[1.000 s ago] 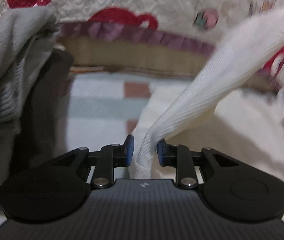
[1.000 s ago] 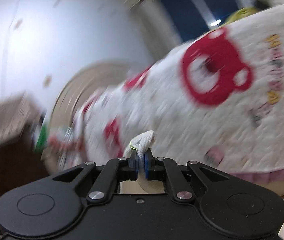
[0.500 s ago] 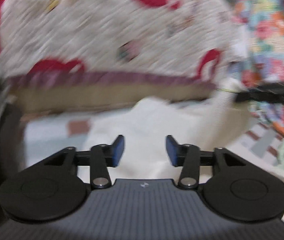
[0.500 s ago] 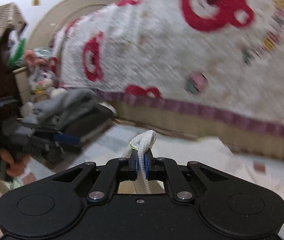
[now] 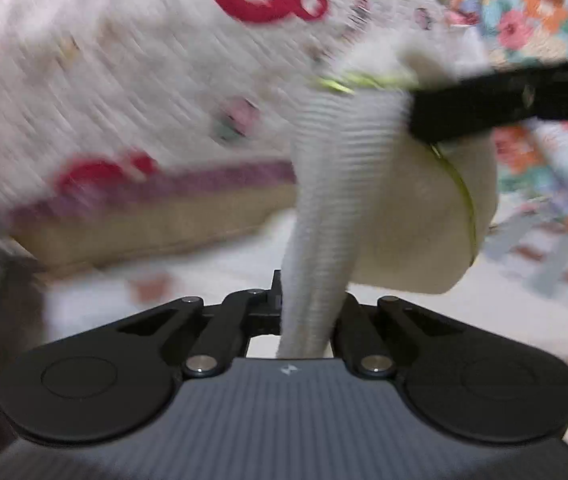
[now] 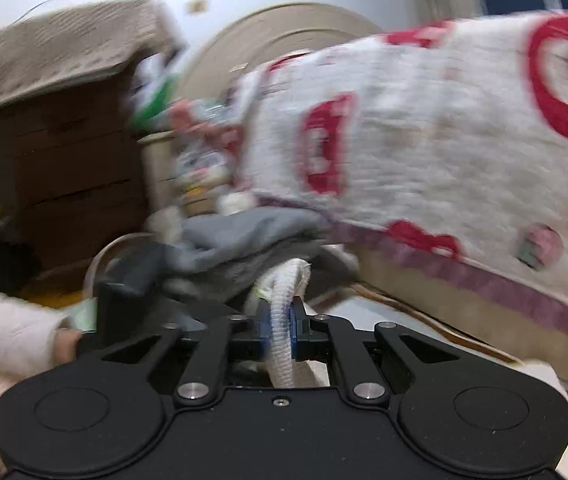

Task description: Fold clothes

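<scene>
A white ribbed garment [image 5: 324,200] with a yellow-green trim hangs between my two grippers. In the left wrist view my left gripper [image 5: 308,312] is shut on its lower ribbed band, and the cloth hides the pads. The band rises to my right gripper [image 5: 416,108], whose black fingers reach in from the upper right and hold the top edge. In the right wrist view my right gripper [image 6: 282,322] has its blue pads against a rolled band of the white garment [image 6: 284,292]; its jaws are opening. A hand [image 6: 64,344] in a pale sleeve shows at the left.
A white quilt with red bear shapes [image 5: 124,80] drapes over the bed behind, also visible as the quilt [image 6: 444,140]. Grey clothes [image 6: 244,236] lie piled beside it. A brown dresser [image 6: 64,160] stands at the left. Floral fabric [image 5: 524,20] hangs at the upper right.
My left gripper let go of the white cloth, opened wide, then closed on a ribbed band nearer the right gripper. The right gripper came down toward the left one with the cloth between its pads.
</scene>
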The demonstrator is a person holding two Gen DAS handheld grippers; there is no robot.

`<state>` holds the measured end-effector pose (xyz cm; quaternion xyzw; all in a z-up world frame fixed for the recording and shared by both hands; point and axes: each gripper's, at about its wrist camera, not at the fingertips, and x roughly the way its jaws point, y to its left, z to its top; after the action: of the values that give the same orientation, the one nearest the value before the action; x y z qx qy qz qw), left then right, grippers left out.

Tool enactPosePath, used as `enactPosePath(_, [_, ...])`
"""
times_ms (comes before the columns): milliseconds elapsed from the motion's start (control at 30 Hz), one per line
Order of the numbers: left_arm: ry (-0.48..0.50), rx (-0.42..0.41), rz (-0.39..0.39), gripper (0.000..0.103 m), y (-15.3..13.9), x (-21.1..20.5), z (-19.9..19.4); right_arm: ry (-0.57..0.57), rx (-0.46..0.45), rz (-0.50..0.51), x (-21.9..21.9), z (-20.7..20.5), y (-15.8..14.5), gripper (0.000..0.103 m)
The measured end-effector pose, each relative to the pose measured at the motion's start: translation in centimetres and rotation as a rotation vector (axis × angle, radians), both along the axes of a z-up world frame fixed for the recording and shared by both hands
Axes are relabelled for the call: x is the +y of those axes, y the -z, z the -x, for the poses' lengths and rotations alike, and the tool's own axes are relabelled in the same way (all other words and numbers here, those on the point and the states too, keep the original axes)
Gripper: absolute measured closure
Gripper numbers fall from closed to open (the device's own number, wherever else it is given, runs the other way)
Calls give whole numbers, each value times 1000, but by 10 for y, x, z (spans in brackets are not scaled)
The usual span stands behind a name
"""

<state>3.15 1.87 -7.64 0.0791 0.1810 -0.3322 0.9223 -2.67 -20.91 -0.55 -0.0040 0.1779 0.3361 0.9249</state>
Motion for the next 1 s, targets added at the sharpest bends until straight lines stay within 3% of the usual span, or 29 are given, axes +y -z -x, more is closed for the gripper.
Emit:
enactPosePath(33, [-61, -34, -5, 100, -11, 7, -6, 89, 11, -32, -10, -4, 4, 53])
enactPosePath(67, [-133, -57, 2, 100, -26, 20, -15, 177, 37, -67, -24, -10, 10, 46])
enactPosePath(133, [-284, -112, 38, 100, -60, 54, -32, 293, 104, -99, -50, -25, 27, 47])
enactPosePath(267, [-613, -216, 148, 100, -123, 138, -48, 424, 340, 15, -81, -51, 87, 50])
enactPosePath(300, [-690, -221, 183, 100, -133, 161, -51, 456, 399, 45, -88, -56, 102, 51])
enactPosePath(367, [-781, -158, 239, 100, -140, 200, -60, 464, 441, 90, -92, -53, 122, 51])
enactPosePath(500, [-934, -18, 252, 100, -116, 241, -74, 440, 495, 180, -92, -47, 151, 51])
enactPosePath(633, [-1015, 34, 253, 90, -84, 253, -68, 387, 518, 223, -81, -43, 160, 51])
enactPosePath(767, [-1091, 113, 422, 71, -67, 281, -63, 341, 538, 231, -76, -37, 164, 51])
enactPosePath(867, [-1143, 140, 552, 63, -64, 300, -63, 325, 558, 234, -76, -37, 165, 51])
enactPosePath(1000, [-1227, 238, 812, 61, -51, 328, -60, 329, 582, 231, -81, -33, 172, 51])
